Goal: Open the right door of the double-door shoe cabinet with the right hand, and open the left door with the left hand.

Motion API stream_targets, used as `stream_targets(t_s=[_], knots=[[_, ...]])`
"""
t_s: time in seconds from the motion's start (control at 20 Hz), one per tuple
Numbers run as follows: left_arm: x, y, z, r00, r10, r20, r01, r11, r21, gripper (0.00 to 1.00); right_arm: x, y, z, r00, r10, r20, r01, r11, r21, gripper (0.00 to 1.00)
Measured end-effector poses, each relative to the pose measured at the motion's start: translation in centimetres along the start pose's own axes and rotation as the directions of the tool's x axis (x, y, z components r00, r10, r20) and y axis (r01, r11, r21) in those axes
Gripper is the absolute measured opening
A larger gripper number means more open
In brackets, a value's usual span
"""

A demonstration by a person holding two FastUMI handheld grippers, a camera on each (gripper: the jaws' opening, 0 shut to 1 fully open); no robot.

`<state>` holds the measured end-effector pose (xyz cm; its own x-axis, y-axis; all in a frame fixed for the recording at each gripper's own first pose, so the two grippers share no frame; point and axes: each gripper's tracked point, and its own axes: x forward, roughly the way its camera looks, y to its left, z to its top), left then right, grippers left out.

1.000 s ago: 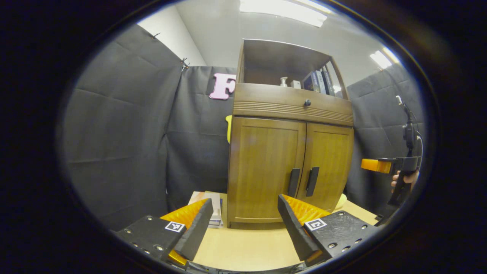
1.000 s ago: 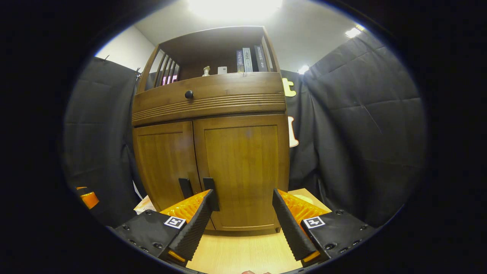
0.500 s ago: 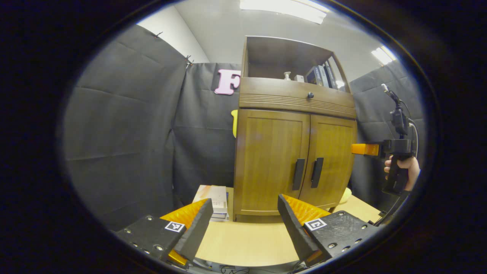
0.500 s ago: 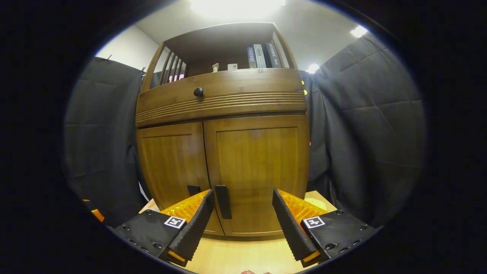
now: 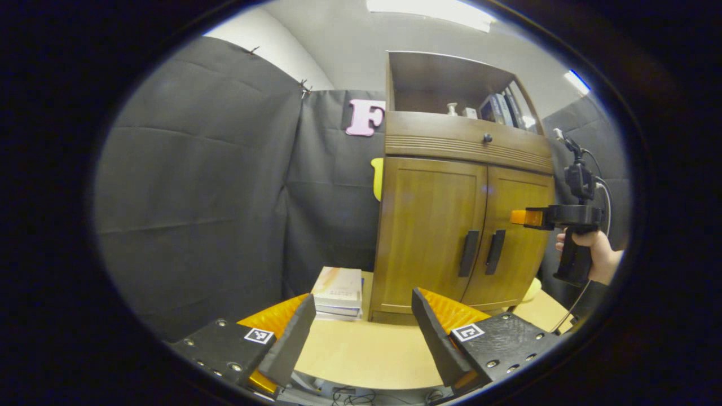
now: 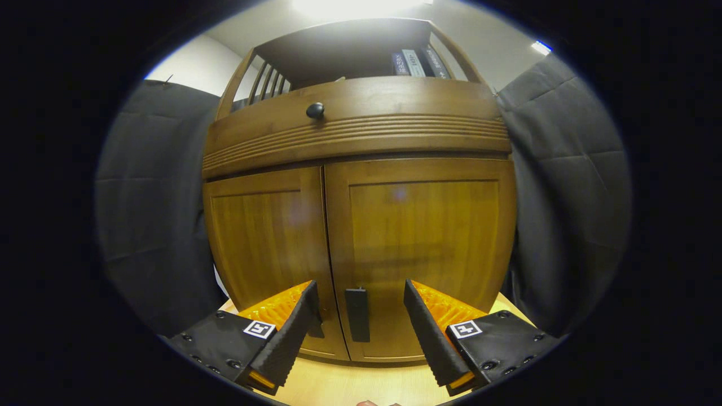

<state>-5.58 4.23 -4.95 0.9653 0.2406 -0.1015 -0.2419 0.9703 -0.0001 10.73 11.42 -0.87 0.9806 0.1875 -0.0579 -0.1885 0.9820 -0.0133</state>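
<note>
Right gripper (image 6: 358,304) with fingers wide before the right door handle (image 6: 357,314), both cabinet doors closed, left gripper (image 5: 361,316) fingers wide.

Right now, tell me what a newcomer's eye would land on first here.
The wooden shoe cabinet stands on the table, both doors shut. The right gripper is open close in front of it, the right door's handle between its fingers, untouched. The left gripper is open farther back, a stack of books left of the cabinet.
</note>
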Motion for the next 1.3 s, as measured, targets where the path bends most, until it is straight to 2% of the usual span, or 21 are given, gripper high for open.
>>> stream_targets(t_s=[0.45, 0.75, 0.9, 1.0, 1.05, 1.25, 1.3], knots=[[-0.9, 1.4, -0.8, 0.986, 0.159, -0.038, -0.161, 0.987, -0.031, 1.00, 6.3, 0.1, -4.3, 0.995, -0.015, -0.098, 0.013, 1.000, -0.026, 0.96], [-0.5, 0.6, -1.6, 0.978, 0.203, -0.052, -0.205, 0.978, -0.029, 1.00, 8.6, -0.1, -7.5, 0.990, -0.017, -0.139, 0.010, 0.998, -0.054, 0.94], [-0.4, 0.3, -1.7, 0.976, 0.210, -0.054, -0.212, 0.977, -0.021, 1.00, 9.1, 0.1, -8.1, 0.988, -0.012, -0.155, 0.003, 0.998, -0.058, 0.98], [-0.2, 0.1, -1.7, 0.976, 0.213, -0.054, -0.214, 0.977, -0.016, 1.00, 9.4, 0.4, -8.3, 0.987, -0.013, -0.159, 0.003, 0.998, -0.060, 0.80], [-0.1, 0.0, -1.7, 0.976, 0.212, -0.053, -0.213, 0.977, -0.016, 1.00, 9.4, 0.3, -8.3, 0.987, -0.019, -0.160, 0.010, 0.998, -0.061, 0.75], [-0.4, 0.0, -1.8, 0.979, 0.198, -0.049, -0.199, 0.980, -0.015, 1.00, 9.5, 0.2, -8.4, 0.989, -0.027, -0.143, 0.017, 0.997, -0.071, 0.39], [-0.2, -0.2, -1.8, 0.979, 0.195, -0.051, -0.196, 0.981, -0.010, 1.00, 9.6, 0.3, -8.3, 0.989, -0.023, -0.145, 0.013, 0.998, -0.066, 0.36]])
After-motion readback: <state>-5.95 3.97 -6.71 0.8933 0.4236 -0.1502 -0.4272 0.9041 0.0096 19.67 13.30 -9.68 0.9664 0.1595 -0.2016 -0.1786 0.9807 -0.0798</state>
